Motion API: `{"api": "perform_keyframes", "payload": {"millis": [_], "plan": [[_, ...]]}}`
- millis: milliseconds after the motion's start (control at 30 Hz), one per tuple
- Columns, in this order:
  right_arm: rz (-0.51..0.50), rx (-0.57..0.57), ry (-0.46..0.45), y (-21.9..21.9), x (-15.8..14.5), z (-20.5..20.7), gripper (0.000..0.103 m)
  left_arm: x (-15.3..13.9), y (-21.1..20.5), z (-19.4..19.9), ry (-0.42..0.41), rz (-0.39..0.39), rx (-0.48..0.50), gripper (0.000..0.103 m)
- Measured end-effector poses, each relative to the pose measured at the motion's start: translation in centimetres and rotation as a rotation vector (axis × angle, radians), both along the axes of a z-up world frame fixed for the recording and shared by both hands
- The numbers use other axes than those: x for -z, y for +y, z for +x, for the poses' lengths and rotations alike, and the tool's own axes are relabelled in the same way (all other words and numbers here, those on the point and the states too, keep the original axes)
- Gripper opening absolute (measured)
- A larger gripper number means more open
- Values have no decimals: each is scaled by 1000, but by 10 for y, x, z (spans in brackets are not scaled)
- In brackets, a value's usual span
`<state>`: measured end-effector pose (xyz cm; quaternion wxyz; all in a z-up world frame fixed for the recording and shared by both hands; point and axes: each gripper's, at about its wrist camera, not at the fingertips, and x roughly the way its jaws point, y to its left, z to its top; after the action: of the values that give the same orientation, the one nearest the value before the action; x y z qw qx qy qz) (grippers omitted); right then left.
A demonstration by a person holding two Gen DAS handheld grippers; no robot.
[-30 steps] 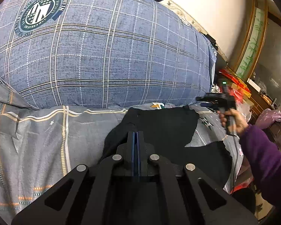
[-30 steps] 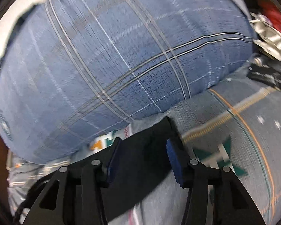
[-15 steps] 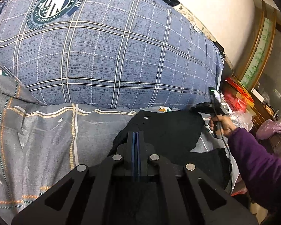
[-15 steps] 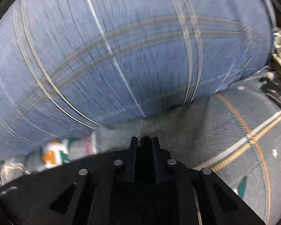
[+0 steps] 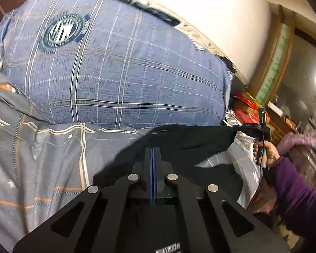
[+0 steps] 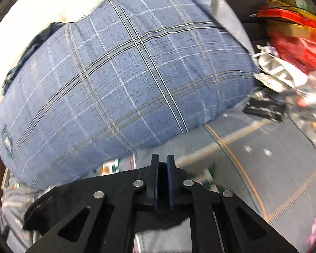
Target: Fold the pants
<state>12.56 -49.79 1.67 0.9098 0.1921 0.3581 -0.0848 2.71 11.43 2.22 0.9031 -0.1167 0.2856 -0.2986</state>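
Pants point(image 5: 185, 145) fill the lower middle of my left wrist view: black cloth lying on the grey patterned bed sheet point(image 5: 42, 154), just in front of the big blue plaid pillow point(image 5: 120, 69). My left gripper point(image 5: 152, 158) has its jaws pressed together on a fold of that cloth near one edge. Across the garment, at the right of this view, the right gripper point(image 5: 238, 127) grips the far corner, and the fabric runs taut between the two, lifted a little off the sheet. The person's right hand point(image 5: 267, 149), in a purple sleeve, carries that tool. A lower stretch of dark cloth lies slack beneath the raised part.

From the right wrist view, the right gripper's jaws stand narrow with a dark strip of cloth pinched between them. The pillow looms behind, the sheet runs off to the right, and red clutter point(image 6: 295, 42) sits at the bed's far side. The picture is smeared, so I read the tool as in motion.

My judgement: the work is in its early-to-middle part. One edge is gripped at both ends and stretched, but I see no finished, squared-off bundle. Laying this edge over and flattening it is left to do.
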Motion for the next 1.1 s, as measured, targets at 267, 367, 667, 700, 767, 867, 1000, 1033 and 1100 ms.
{"api": "perform_keyframes", "payload": {"millis": [267, 367, 667, 700, 767, 867, 1000, 1033, 1100], "plan": [[10, -77, 83, 9, 43, -103, 4, 45, 0, -44, 82, 133, -45, 0], [39, -80, 101, 14, 59, -122, 4, 48, 9, -23, 90, 203, -156, 8], [115, -7, 27, 12, 71, -130, 4, 51, 65, 68, 290, -71, -448, 80], [131, 5, 16, 11, 74, -130, 4, 52, 60, 74, 289, -52, -459, 80], [161, 30, -10, 9, 80, -132, 4, 56, 44, 92, 273, -21, -443, 82], [184, 41, -17, 8, 92, -133, 4, 75, 25, 117, 314, 4, -419, 82], [175, 24, 5, 10, 103, -130, 4, 99, 3, 141, 336, 92, -410, 82], [173, 22, 6, 10, 104, -130, 4, 103, 0, 147, 338, 91, -399, 82], [177, 17, 13, 10, 108, -128, 4, 108, -7, 154, 347, 72, -359, 82]]}}
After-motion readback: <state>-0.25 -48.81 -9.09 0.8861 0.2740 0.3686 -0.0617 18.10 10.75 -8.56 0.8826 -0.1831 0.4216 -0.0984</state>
